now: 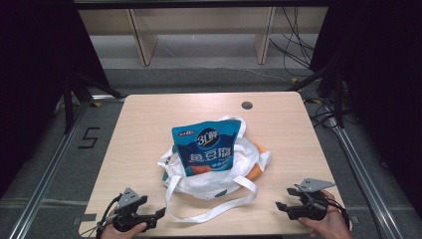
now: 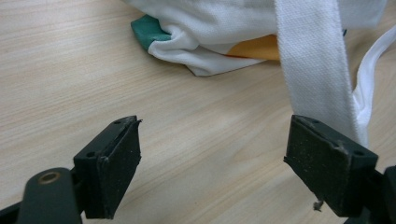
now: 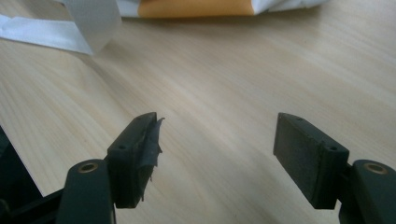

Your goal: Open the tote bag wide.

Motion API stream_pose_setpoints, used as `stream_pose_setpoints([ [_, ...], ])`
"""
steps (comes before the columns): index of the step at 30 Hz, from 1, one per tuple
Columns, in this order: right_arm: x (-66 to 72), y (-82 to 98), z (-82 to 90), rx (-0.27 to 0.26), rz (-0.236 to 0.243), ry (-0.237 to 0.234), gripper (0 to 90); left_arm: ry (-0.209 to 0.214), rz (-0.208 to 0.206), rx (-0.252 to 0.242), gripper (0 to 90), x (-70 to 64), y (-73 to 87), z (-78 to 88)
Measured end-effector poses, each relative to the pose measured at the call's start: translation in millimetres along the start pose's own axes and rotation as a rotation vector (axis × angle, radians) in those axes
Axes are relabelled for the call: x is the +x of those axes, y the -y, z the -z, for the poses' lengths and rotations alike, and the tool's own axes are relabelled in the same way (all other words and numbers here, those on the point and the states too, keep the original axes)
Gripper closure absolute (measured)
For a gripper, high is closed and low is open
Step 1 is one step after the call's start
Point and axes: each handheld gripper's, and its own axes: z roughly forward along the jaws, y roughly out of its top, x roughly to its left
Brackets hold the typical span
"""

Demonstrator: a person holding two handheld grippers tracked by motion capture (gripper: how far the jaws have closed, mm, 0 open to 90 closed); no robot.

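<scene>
A white cloth tote bag [image 1: 219, 175] lies slumped in the middle of the wooden table [image 1: 149, 129]. A blue snack pouch [image 1: 206, 147] with white lettering stands out of its mouth. One long strap [image 1: 214, 211] loops toward the front edge. My left gripper [image 1: 159, 216] rests near the front left corner, open and holding nothing. In the left gripper view the strap [image 2: 313, 60] runs just beyond the right jaw of my left gripper [image 2: 215, 140]. My right gripper [image 1: 284, 209] sits at the front right, open over bare wood [image 3: 217, 135], with the bag's orange patch [image 3: 196, 7] farther off.
A dark round grommet [image 1: 247, 105] is set in the table's far side. Wooden shelf legs [image 1: 142, 45] and loose cables [image 1: 293, 45] lie on the floor beyond. Metal frame rails [image 1: 47, 174] run along both sides of the table.
</scene>
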Motion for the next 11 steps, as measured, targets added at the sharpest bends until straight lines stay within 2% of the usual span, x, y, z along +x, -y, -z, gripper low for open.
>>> stream_pose_setpoints([
  [1,0.0,0.0,0.0,0.0,0.0,0.0,31.2,0.001,-0.006,-0.002,16.8,0.4,0.0,-0.3],
  [2,-3.8,0.2,-1.2,0.012,0.03,0.004,30.6,0.001,-0.006,-0.002,16.8,0.7,-0.1,-0.5],
  [11,-3.9,0.2,-1.8,0.005,0.038,0.008,30.4,-0.006,-0.018,-0.001,16.8,1.8,-0.6,-0.6],
])
